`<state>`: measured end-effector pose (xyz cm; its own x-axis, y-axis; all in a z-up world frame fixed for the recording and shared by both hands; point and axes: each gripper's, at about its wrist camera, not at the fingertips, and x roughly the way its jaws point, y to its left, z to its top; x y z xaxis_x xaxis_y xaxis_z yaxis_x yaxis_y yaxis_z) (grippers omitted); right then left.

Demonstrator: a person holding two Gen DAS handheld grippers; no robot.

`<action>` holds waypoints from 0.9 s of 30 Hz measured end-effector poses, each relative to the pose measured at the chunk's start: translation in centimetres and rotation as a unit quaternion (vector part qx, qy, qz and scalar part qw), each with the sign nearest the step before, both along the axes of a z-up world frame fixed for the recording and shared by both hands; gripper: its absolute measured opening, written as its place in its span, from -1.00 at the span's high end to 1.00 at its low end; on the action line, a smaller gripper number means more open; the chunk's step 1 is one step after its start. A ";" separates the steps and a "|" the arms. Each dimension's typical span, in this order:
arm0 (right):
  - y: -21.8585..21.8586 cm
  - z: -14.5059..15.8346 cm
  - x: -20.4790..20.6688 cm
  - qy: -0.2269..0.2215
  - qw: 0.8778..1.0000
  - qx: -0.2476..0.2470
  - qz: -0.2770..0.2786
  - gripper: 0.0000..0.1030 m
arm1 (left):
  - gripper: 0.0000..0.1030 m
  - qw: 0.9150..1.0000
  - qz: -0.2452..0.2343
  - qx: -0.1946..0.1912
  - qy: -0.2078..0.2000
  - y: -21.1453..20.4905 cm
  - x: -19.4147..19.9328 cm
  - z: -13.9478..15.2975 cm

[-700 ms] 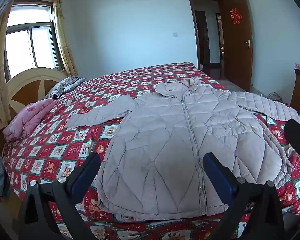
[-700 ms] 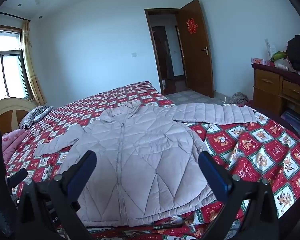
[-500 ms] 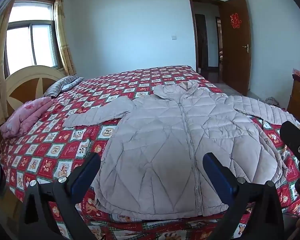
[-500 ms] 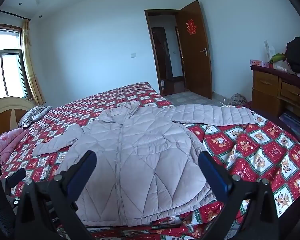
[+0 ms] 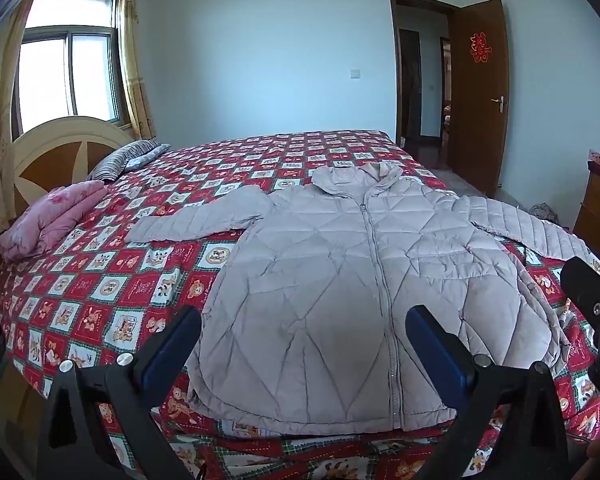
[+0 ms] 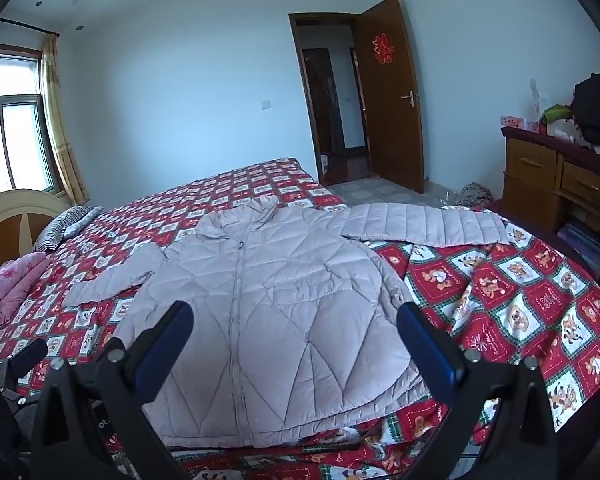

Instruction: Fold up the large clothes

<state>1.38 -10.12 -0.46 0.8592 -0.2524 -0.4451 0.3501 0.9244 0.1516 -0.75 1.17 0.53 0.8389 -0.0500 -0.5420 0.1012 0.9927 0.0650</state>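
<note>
Hovering at the bed's near edge, I had both grippers, left (image 5: 302, 342) & right (image 6: 294, 336), w/ jaws wide, nothing between. Just beyond lay the quilted jacket (image 5: 352, 292), zipped, flat on the red patterned bedspread (image 5: 100, 280), sleeves out toward 10 & 2 o'clock. Farther: pink bedding (image 5: 48, 220) at 10, open door (image 6: 388, 96) at 1.

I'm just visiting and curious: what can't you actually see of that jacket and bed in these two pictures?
- Jacket hem, both views: partly hidden behind the tool fingers.
- Jacket's underside: hidden, it lies front up.
- Bed near edge, both views: cut off by the bottom edge.
- Quilt pictures: too small to identify.
</note>
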 end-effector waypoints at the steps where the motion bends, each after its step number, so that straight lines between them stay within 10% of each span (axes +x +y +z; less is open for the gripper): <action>1: 0.0 0.0 0.0 0.000 1.000 0.000 0.001 -1.00 | -0.98 1.000 0.000 0.000 0.000 0.0 0.0 0.0; 27: 0.5 -0.3 -0.1 0.005 1.000 0.001 0.005 -1.00 | -0.98 1.000 0.001 -0.001 0.001 0.1 -0.2 0.0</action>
